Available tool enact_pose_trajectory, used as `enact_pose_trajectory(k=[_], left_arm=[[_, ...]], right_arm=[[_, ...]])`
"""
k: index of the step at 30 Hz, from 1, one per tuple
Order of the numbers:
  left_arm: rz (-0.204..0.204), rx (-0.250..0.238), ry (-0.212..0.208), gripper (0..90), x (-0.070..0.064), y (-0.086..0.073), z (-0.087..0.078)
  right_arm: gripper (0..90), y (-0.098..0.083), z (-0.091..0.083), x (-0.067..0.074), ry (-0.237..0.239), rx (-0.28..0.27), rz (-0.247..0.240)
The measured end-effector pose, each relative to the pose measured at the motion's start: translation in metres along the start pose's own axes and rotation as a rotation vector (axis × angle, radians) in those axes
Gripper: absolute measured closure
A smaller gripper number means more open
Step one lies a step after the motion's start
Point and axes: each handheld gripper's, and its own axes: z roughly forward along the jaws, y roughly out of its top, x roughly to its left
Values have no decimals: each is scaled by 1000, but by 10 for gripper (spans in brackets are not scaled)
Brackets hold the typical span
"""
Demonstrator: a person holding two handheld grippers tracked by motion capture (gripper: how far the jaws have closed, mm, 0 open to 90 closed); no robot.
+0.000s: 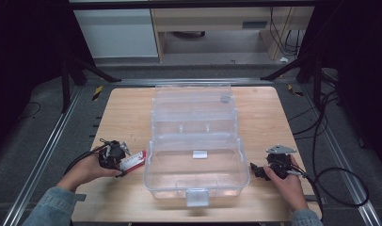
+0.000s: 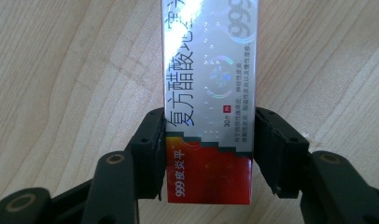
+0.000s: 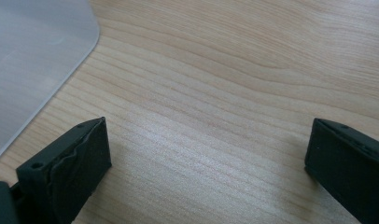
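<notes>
Left gripper [image 1: 122, 162] clamped on both sides of a red-and-silver medicine box [image 2: 208, 100], held just above the wooden table [image 1: 123, 117], just left of the clear plastic case [image 1: 196, 176]. Right gripper [image 1: 259, 172] rests open beside the case's right wall, nothing between its jaws. Case lid [image 1: 194, 101] lies open beyond.

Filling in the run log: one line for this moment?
left gripper: shut on carton | right gripper: open, empty | bin: open, on table
</notes>
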Motion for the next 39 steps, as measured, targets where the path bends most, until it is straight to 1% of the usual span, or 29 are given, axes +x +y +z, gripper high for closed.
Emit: enact_pose_trajectory(k=[4,7,10,14,15,17,18,19,20,21,22,23,24,25,27,29,31,32,33,34,35,37,39], left_arm=[[3,7,-8,476,1,1,2],[2,3,-12,480,2,1,2],[8,1,-9,492,2,1,2],[25,-6,7,508,1,0,0],[29,-21,2,509,1,-1,-3],[21,-54,4,510,2,-4,-9],[21,-54,4,510,2,-4,-9],[17,-78,19,510,3,-8,-16],[17,-78,19,510,3,-8,-16],[12,-96,28,510,4,-12,-23],[13,-100,37,510,5,-15,-27],[11,-116,40,509,5,-17,-28],[28,-123,48,509,5,-20,-32],[33,-141,49,509,5,-22,-34],[22,-169,50,509,6,-27,-39],[19,-175,56,509,6,-29,-41],[13,-202,63,510,4,-34,-48],[13,-202,63,509,4,-34,-48],[13,-220,68,510,2,-37,-54],[13,-220,68,509,2,-37,-54],[14,-230,70,510,1,-38,-57],[21,-250,82,509,-3,-40,-67],[37,-259,80,510,-7,-39,-75]], right_arm=[[5,0,0,0,0,0,0],[5,0,0,0,-1,1,0],[5,0,0,0,-1,1,0],[5,0,0,0,-1,1,0],[5,0,0,0,-1,1,0],[5,0,0,0,-1,1,0],[5,0,0,0,0,0,0],[5,0,0,0,-1,1,0],[5,0,0,0,-1,1,0],[5,0,0,0,-1,1,-1],[5,0,0,0,-1,1,0],[5,0,0,0,0,0,0],[5,0,0,0,-1,1,0],[5,0,0,0,-1,1,0],[5,0,0,0,-1,1,0],[5,0,0,0,-1,1,0],[5,0,0,0,-1,1,0],[5,0,0,0,-1,1,0],[5,0,0,0,-1,1,0],[5,0,0,0,-1,1,0],[5,0,0,0,0,0,0],[5,0,0,0,0,0,0],[4,0,0,0,0,0,0]])
